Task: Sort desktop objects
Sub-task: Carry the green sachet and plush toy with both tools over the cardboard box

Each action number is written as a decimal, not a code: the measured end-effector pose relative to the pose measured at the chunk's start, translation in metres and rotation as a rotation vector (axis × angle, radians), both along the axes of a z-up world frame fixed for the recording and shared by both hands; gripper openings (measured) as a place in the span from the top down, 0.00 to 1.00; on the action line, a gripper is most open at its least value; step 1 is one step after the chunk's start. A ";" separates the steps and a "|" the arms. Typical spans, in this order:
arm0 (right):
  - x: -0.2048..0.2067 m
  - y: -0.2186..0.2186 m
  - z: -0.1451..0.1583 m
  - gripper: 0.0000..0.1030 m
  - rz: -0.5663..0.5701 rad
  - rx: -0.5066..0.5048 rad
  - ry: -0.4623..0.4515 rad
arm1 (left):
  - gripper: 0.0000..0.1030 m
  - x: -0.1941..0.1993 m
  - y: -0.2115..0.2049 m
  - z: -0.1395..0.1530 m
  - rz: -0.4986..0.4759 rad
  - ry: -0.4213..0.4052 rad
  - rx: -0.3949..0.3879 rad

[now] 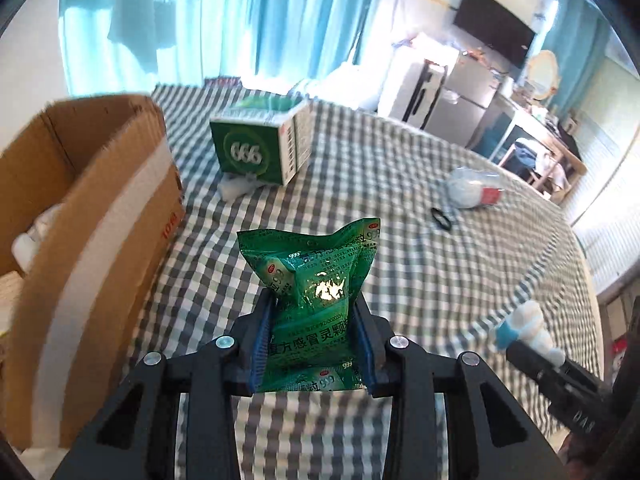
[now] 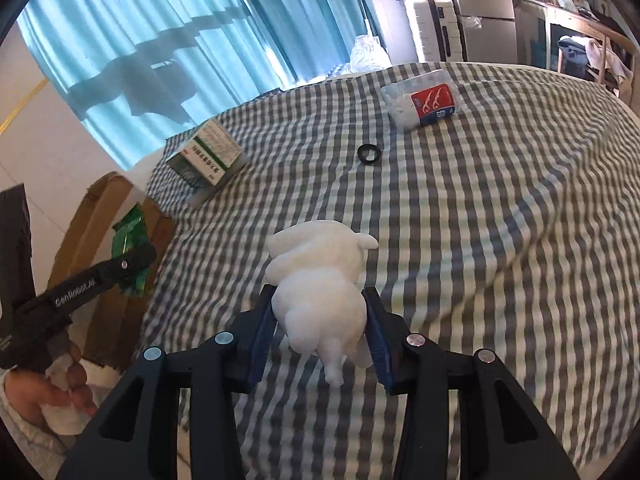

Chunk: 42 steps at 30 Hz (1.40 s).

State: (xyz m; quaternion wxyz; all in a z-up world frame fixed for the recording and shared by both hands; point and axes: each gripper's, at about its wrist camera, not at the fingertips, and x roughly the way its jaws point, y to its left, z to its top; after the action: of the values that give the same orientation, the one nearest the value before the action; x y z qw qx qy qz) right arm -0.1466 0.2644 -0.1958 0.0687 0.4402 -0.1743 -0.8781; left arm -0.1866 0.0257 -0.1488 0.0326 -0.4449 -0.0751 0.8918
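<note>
My left gripper (image 1: 316, 300) is shut on a green foil medicine sachet (image 1: 312, 276), held above the checked tablecloth (image 1: 400, 240) just right of the cardboard box (image 1: 92, 200). My right gripper (image 2: 320, 300) is shut on a white plush toy (image 2: 320, 288), lifted over the cloth. In the left wrist view the toy (image 1: 528, 328) and the right gripper (image 1: 532, 354) show at the right edge. The right wrist view catches the sachet (image 2: 128, 240) in the left gripper (image 2: 132, 258) beside the box (image 2: 100, 216).
A green medicine carton (image 1: 260, 144) (image 2: 206, 160) stands on the cloth beyond the box. A clear pack with a red label (image 2: 420, 98) (image 1: 476, 190) and a black ring (image 2: 369, 154) (image 1: 441, 218) lie farther right. A white item (image 1: 30, 240) lies inside the box.
</note>
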 end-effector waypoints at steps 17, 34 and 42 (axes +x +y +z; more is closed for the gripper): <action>0.081 -0.055 0.094 0.59 0.099 0.043 0.186 | 0.64 0.087 -0.016 0.081 -0.030 0.139 -0.056; 0.082 -0.110 0.121 0.59 0.202 0.085 0.230 | 0.64 0.101 -0.108 0.115 0.151 0.225 -0.084; 0.053 -0.165 0.134 0.59 0.322 0.091 0.254 | 0.64 0.101 -0.161 0.114 0.252 0.218 -0.098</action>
State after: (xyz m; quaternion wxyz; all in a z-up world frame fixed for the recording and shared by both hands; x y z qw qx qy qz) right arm -0.0938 0.0996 -0.0619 0.2095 0.3509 -0.0516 -0.9112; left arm -0.0858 -0.1356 -0.0350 -0.0930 -0.3336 -0.0826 0.9345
